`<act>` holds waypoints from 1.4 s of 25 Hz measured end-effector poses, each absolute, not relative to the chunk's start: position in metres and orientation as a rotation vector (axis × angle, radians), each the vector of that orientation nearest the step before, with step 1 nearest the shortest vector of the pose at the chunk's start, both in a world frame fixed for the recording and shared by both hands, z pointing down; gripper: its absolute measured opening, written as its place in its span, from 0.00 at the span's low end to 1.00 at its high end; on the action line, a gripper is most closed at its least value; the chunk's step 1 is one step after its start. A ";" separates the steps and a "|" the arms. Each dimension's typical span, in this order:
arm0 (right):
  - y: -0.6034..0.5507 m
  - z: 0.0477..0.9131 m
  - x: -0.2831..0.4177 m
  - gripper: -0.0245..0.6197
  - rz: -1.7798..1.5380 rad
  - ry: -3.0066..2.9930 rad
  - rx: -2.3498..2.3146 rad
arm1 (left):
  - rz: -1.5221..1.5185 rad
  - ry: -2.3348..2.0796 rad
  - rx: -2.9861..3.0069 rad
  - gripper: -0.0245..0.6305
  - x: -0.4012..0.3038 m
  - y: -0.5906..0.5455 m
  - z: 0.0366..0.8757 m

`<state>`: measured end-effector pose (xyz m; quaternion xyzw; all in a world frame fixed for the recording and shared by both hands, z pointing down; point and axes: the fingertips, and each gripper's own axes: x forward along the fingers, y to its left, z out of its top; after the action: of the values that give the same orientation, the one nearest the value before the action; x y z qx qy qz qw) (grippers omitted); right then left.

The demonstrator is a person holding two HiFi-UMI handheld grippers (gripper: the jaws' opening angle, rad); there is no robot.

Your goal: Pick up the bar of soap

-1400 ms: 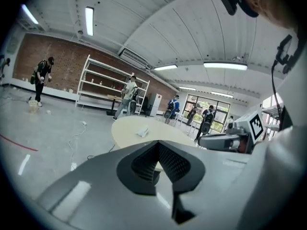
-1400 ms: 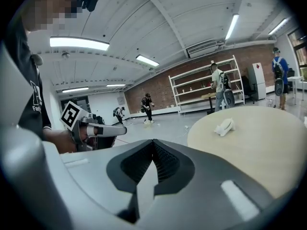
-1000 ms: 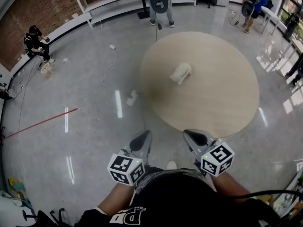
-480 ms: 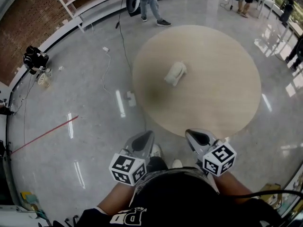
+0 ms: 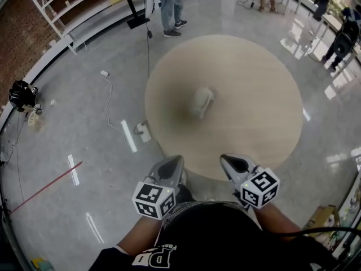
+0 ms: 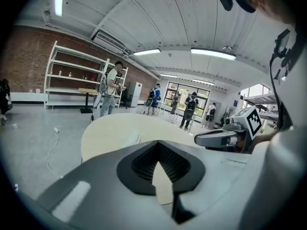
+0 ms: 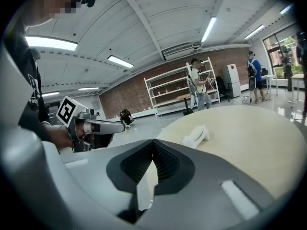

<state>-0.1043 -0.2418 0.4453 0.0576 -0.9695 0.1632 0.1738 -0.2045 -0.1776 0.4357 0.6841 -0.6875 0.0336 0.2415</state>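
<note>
Left gripper (image 5: 171, 165), right gripper (image 5: 231, 163) holding nothing, jaws closed together. Risk: reaching bar of soap (image 5: 201, 101) unopened, pushing it along table (image 5: 265, 78).

Left claw (image 5: 174, 164) and right claw (image 5: 228, 161): smooth grey shells, with black ribbed lining inside the jaws. Each carries a white cube printed with black square markers: left cube (image 5: 152, 200), right cube (image 5: 259, 187). My shirt (image 5: 208, 236) is black with white lettering. A black cable (image 5: 316, 229) runs along my right side.
</note>
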 end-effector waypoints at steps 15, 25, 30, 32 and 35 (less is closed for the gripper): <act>-0.268 0.436 -0.216 0.05 0.491 -2.679 0.476 | 0.136 -1.664 2.068 0.05 -0.346 -0.243 0.439; -0.265 0.434 -0.206 0.05 0.497 -2.671 0.633 | 0.131 -1.576 2.155 0.05 -0.347 -0.267 0.436; -0.260 0.438 -0.186 0.05 0.522 -2.686 0.648 | 0.160 -1.587 2.194 0.05 -0.332 -0.267 0.424; -0.261 0.437 -0.184 0.05 0.515 -2.691 0.639 | 0.171 -1.603 2.187 0.05 -0.331 -0.266 0.422; -0.260 0.430 -0.183 0.05 0.519 -2.710 0.623 | 0.158 -1.601 2.143 0.05 -0.328 -0.257 0.423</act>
<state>-0.1832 -0.2600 0.4301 0.2174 -0.9464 0.1811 0.1557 -0.3280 -0.2572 0.4231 0.7786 -0.5816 0.0574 0.2287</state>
